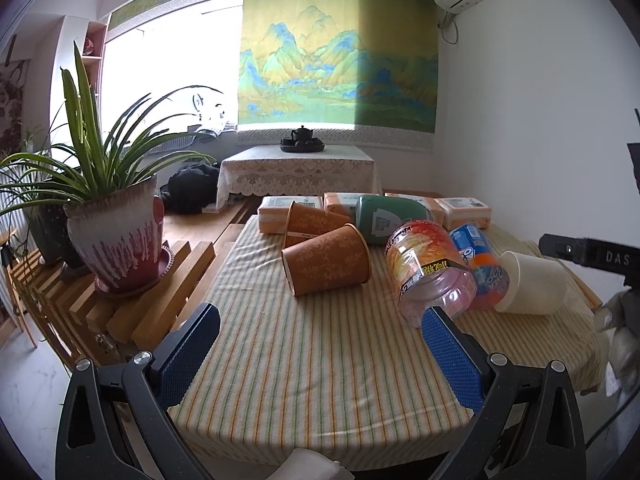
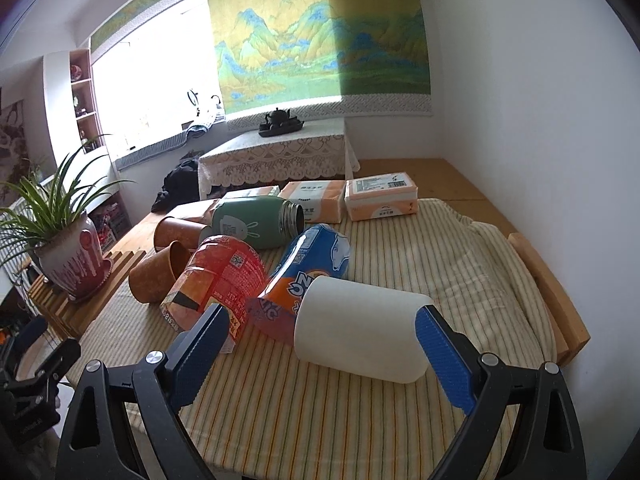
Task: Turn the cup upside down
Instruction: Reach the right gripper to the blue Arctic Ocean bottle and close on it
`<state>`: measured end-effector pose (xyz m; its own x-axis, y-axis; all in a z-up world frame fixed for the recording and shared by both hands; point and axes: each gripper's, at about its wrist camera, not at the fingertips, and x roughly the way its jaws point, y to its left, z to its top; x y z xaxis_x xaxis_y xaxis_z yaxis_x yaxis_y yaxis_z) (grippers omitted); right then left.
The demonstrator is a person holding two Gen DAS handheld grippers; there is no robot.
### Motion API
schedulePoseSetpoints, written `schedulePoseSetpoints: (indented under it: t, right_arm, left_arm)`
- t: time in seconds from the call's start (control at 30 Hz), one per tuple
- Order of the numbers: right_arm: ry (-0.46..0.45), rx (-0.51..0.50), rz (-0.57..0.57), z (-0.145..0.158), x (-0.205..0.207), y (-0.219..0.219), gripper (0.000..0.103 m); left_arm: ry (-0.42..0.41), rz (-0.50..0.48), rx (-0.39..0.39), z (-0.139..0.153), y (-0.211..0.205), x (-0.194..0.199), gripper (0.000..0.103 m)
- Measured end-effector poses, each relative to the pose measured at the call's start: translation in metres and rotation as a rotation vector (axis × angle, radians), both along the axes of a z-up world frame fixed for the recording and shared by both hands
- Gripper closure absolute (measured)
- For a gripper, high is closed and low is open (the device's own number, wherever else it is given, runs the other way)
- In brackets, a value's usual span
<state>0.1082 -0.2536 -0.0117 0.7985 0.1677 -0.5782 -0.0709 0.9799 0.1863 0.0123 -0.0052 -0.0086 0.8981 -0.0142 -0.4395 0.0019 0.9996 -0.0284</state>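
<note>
Several cups lie on their sides on the striped tablecloth [image 1: 304,360]. A white cup [image 2: 360,332] lies just in front of my right gripper [image 2: 320,316], which is open and empty, its blue pads either side of the cup's near part without touching. The white cup also shows in the left wrist view [image 1: 532,284]. Two orange patterned cups [image 1: 326,260] [image 1: 312,220] lie further left. My left gripper [image 1: 320,320] is open and empty above the cloth, short of the nearer orange cup.
A red clear-bottomed bottle [image 1: 428,268], a blue-orange bottle [image 1: 480,260] and a green flask [image 1: 384,216] lie among the cups. Tissue packs [image 2: 380,196] sit behind. A potted plant [image 1: 116,232] stands on wooden slats at left. The table's right edge has a wooden rim [image 2: 552,280].
</note>
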Motion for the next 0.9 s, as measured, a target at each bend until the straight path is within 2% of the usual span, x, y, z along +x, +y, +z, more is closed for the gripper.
schedulePoseSetpoints:
  t: [0.23,0.5,0.63,0.83,0.9]
  right_arm:
    - [0.166,0.068,0.069,0.003,0.069,-0.013,0.011]
    - [0.434,0.201,0.084,-0.025,0.147,-0.019,0.012]
    - [0.554,0.208,0.113,-0.038,0.173,-0.008,0.02]
    - [0.667,0.202,0.137,-0.055,0.191,0.001,0.035]
    - [0.689,0.228,0.14,-0.057,0.194,0.0,0.036]
  left_arm:
    - [0.014,0.006,-0.004,-0.002,0.003,0.008,0.001]
    - [0.025,0.02,-0.001,-0.005,0.01,0.019,0.001]
    - [0.033,0.029,-0.005,-0.007,0.015,0.024,0.001]
    - [0.037,0.052,-0.013,-0.009,0.026,0.028,0.001]
    - [0.037,0.059,-0.018,-0.009,0.03,0.028,0.001]
